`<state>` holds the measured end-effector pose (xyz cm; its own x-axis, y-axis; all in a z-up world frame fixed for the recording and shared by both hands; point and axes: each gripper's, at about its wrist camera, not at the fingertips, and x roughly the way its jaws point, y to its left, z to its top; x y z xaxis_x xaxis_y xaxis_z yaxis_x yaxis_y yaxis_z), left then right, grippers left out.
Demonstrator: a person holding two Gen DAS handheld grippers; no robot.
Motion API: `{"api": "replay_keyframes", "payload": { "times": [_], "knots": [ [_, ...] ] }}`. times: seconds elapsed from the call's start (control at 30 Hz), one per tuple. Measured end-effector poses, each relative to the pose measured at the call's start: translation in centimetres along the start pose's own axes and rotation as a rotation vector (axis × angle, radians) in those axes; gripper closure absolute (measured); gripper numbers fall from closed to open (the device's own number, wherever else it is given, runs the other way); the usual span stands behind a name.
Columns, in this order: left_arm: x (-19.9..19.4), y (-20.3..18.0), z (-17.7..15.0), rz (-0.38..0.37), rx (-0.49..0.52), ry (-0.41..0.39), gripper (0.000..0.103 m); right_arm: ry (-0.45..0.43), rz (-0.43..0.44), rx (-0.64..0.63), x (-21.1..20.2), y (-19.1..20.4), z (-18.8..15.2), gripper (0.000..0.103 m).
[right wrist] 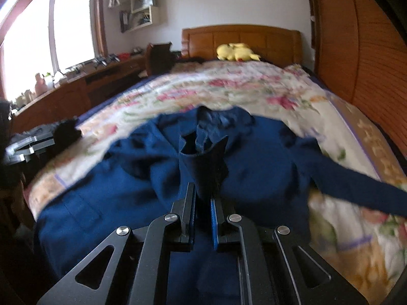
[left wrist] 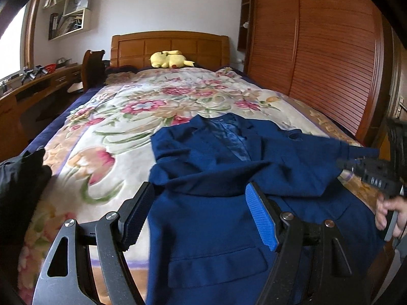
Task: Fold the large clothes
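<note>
A navy blue suit jacket (left wrist: 223,178) lies face up on the floral bedspread (left wrist: 114,127), collar toward the headboard, its left sleeve folded across the chest. My left gripper (left wrist: 201,198) is open and empty, hovering over the jacket's lower front. My right gripper (right wrist: 203,193) is shut on the end of the jacket's right sleeve (right wrist: 201,162), lifting it above the jacket (right wrist: 127,178). The sleeve (right wrist: 356,183) trails off to the right. The right gripper also shows at the right edge of the left wrist view (left wrist: 343,164), held by a hand.
A yellow plush toy (left wrist: 169,59) sits by the wooden headboard (left wrist: 170,45). A dark garment (left wrist: 20,178) lies at the bed's left edge. A wooden desk (left wrist: 38,81) runs along the left, a slatted wardrobe (left wrist: 318,50) along the right.
</note>
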<state>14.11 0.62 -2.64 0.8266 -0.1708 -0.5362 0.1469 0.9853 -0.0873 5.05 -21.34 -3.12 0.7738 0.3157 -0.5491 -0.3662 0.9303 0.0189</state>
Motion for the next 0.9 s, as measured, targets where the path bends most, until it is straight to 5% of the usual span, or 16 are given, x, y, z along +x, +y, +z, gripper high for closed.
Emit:
{"api": "replay_keyframes", "payload": {
  "times": [0.2,0.4,0.57,0.9],
  "knots": [
    [0.5,-2.0,0.1,-0.021,0.028,0.003,0.028,0.111,-0.067,0.019,-0.9,-0.9,-2.9,0.082],
    [0.9,-2.8,0.0,-0.02,0.052,0.016,0.028,0.114,-0.094,0.028,-2.7,-2.2,-2.3,0.052],
    [1.0,-2.8,-0.1,-0.014,0.052,0.026,0.028,0.118,-0.104,0.017,-2.1,-2.9,-0.4,0.051],
    [1.4,-2.8,-0.3,-0.011,0.056,0.044,0.028,0.286,-0.123,0.079,7.7,-6.0,2.1,0.051]
  ]
}}
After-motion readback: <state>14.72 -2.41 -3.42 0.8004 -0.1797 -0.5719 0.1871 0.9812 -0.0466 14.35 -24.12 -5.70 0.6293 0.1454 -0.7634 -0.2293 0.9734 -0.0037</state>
